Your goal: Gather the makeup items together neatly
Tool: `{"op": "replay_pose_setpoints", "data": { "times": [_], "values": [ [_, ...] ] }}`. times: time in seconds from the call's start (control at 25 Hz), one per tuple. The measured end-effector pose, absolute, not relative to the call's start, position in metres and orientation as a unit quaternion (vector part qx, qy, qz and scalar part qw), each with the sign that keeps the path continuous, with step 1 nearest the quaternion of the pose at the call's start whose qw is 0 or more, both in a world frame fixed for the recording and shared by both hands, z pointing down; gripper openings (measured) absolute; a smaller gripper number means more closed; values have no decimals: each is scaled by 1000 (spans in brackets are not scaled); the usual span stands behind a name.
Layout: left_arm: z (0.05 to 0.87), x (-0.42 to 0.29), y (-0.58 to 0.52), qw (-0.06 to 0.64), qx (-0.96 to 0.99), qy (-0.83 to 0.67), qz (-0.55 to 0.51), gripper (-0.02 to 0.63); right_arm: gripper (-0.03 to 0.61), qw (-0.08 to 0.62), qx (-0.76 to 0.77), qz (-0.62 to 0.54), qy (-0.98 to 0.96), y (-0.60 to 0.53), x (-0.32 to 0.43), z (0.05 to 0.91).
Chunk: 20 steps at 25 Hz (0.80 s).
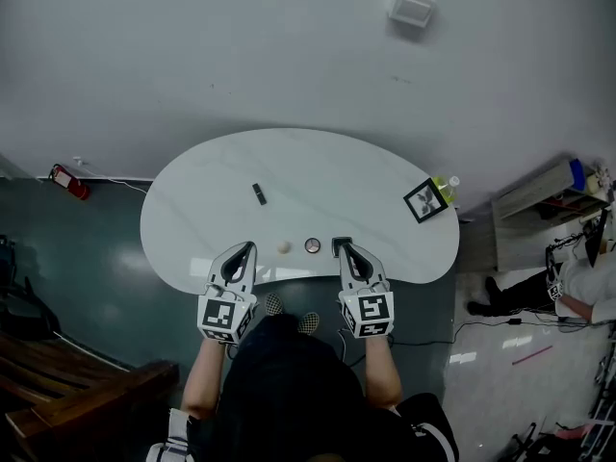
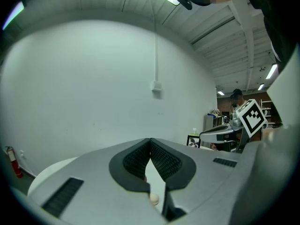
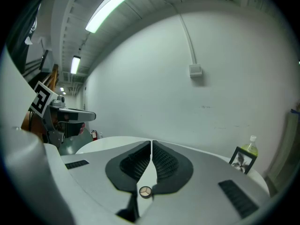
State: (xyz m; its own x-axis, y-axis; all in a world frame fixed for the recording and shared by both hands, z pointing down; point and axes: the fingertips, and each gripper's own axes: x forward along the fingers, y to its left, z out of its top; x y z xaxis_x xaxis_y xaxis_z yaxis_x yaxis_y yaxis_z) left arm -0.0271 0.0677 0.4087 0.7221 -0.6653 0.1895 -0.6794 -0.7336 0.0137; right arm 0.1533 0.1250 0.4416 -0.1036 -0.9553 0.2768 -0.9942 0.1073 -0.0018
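White marble-look table [image 1: 192, 210], kidney-shaped. Makeup bits on it: cream puff [image 1: 284, 247], round compact [image 1: 312, 245] and black case [image 1: 336, 249] sit in a loose row near the front edge, close but w/ gaps btwn them. Dark stick [image 1: 259, 193] lies alone further back, well apart from the other three. Frame [image 1: 423, 200] and bottle [image 1: 449, 187] stand at the far right; prob. not part of the job.

Left gripper [image 1: 249, 247]: tongs clenched tip to tip, nothing in them. It sits just left of the puff, which shows on the table under the closed tips in its own view. Right gripper [image 1: 344, 246]: also clenched and empty. Its tip is at the case in the head view; can't tell if it touches.

Progress, imo: part way at best. Three items roughly grouped but not tidy. Left to do: fetch the stick to the row, close the gaps, line everything up.
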Motion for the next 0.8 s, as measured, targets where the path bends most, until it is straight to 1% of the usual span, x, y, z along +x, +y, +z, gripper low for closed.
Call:
{"op": "replay_pose_setpoints", "data": {
  "times": [0.44, 0.8],
  "values": [
    [417, -34, 17, 52, 933, -348, 79, 17, 38, 135, 681, 79, -715, 85, 170, 438],
    [418, -46, -11, 70, 914, -393, 71, 17, 37, 149, 625, 52, -765, 24, 150, 423]
  ]
}}
